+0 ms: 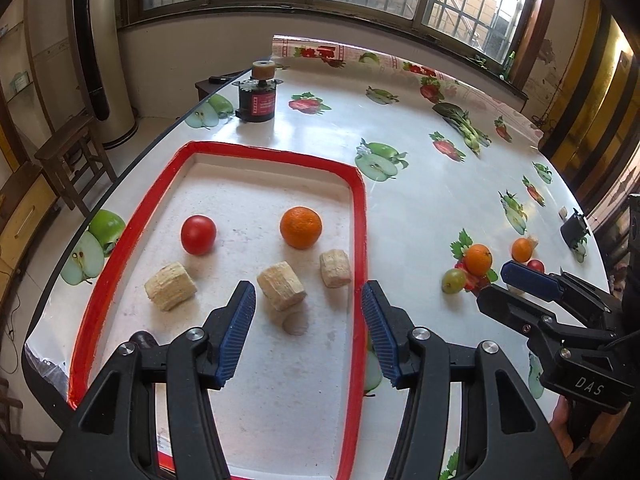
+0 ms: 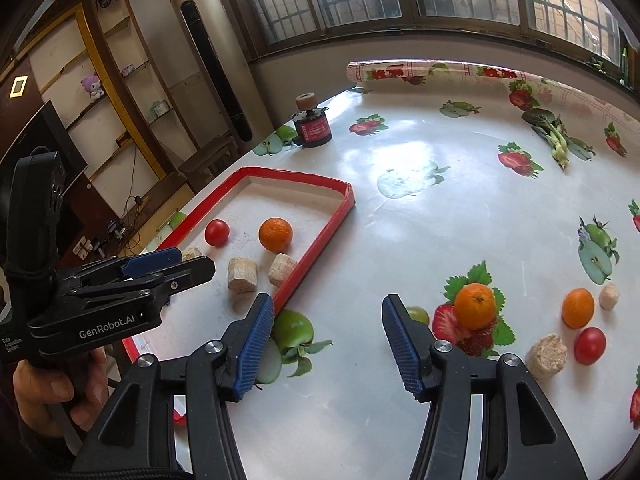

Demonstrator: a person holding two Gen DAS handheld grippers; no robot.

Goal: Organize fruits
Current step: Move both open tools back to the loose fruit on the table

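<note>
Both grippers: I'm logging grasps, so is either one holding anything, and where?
Nothing is held: left gripper and right gripper are both open and empty.

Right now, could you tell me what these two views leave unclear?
- Green grape: right wrist view, partly behind the right gripper finger.
- Red tray: left wrist view, near end covered by the left gripper.
- Black device: label too small to read in either view.
</note>
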